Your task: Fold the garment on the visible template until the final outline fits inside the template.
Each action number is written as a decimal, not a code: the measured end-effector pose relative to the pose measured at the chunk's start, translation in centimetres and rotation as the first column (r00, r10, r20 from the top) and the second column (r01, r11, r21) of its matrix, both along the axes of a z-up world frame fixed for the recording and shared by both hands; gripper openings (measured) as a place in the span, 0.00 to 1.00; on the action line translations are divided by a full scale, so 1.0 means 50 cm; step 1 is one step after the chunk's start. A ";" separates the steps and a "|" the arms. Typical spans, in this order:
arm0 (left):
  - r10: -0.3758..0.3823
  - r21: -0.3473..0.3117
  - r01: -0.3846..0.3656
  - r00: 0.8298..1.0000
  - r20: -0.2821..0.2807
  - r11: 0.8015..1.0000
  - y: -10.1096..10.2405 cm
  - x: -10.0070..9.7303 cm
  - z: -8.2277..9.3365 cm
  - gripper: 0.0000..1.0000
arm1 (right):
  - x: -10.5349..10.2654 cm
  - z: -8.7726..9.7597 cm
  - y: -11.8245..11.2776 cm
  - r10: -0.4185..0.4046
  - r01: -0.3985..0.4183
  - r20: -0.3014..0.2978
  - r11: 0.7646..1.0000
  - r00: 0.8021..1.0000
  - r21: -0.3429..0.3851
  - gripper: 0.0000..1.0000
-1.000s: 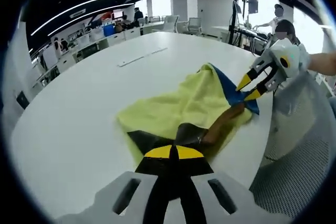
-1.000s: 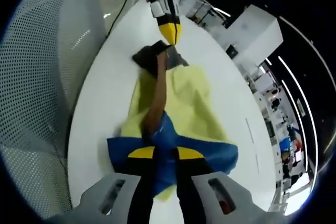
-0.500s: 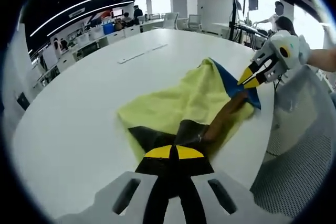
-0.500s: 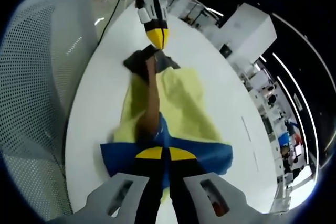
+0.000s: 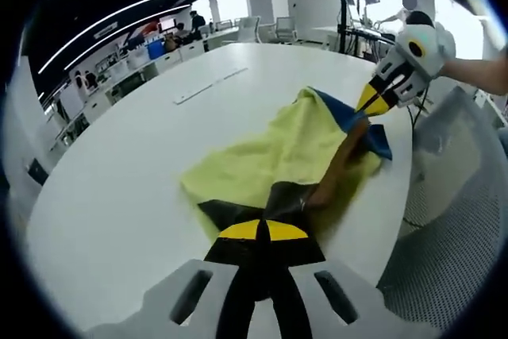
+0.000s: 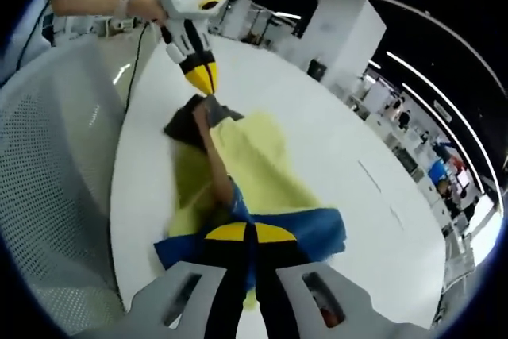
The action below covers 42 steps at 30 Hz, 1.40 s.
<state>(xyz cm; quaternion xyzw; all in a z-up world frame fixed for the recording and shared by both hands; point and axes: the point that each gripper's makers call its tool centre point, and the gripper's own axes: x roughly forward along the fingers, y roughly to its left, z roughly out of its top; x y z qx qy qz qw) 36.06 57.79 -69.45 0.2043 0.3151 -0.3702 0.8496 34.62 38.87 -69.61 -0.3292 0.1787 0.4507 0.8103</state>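
Yellow garment lying on white bench; left gripper clenching its black end, right gripper apparently pinching blue end.

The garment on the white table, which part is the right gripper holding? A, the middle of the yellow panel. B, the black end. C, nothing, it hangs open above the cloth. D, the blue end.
D: in the right gripper view, the right gripper has its jaws shut on the blue end of the garment, while the left gripper pinches the black end.
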 end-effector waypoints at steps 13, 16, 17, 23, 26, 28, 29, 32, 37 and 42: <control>-0.012 0.025 0.011 0.999 0.041 1.000 0.003 0.003 0.043 0.00 | 0.002 0.041 0.000 -0.070 0.076 -0.072 0.994 0.995 0.082 0.01; -0.039 0.069 0.034 0.997 0.067 0.997 0.004 -0.002 0.063 0.00 | -0.001 0.060 -0.002 -0.073 0.081 -0.087 0.992 0.994 0.096 0.01; -0.044 0.071 0.040 0.997 0.068 0.997 0.002 -0.005 0.067 0.00 | -0.002 0.064 -0.002 -0.072 0.081 -0.089 0.992 0.993 0.096 0.01; -0.061 0.068 0.054 0.994 0.096 0.996 -0.001 -0.007 0.112 0.00 | -0.008 0.111 -0.007 -0.076 0.089 -0.099 0.988 0.992 0.127 0.01; -0.075 0.083 0.066 0.991 0.111 0.994 -0.001 -0.007 0.128 0.00 | -0.006 0.129 -0.008 -0.084 0.095 -0.087 0.987 0.993 0.132 0.01; -0.083 0.089 0.072 0.989 0.119 0.993 -0.001 -0.009 0.138 0.00 | -0.008 0.138 -0.006 -0.083 0.093 -0.083 0.986 0.993 0.136 0.01; -0.086 0.090 0.075 0.989 0.123 0.993 -0.001 -0.011 0.146 0.00 | -0.009 0.144 -0.006 -0.083 0.094 -0.082 0.986 0.993 0.140 0.01; -0.092 0.096 0.078 0.984 0.150 0.992 0.002 -0.013 0.169 0.00 | -0.015 0.163 -0.002 -0.078 0.089 -0.077 0.984 0.994 0.153 0.01; -0.083 0.082 0.069 0.978 0.191 0.994 0.005 -0.012 0.206 0.00 | -0.021 0.200 0.001 -0.078 0.087 -0.061 0.981 0.995 0.175 0.01; -0.094 0.103 0.072 0.968 0.233 0.992 0.004 -0.004 0.246 0.00 | -0.015 0.238 0.000 -0.077 0.081 -0.031 0.983 0.997 0.167 0.01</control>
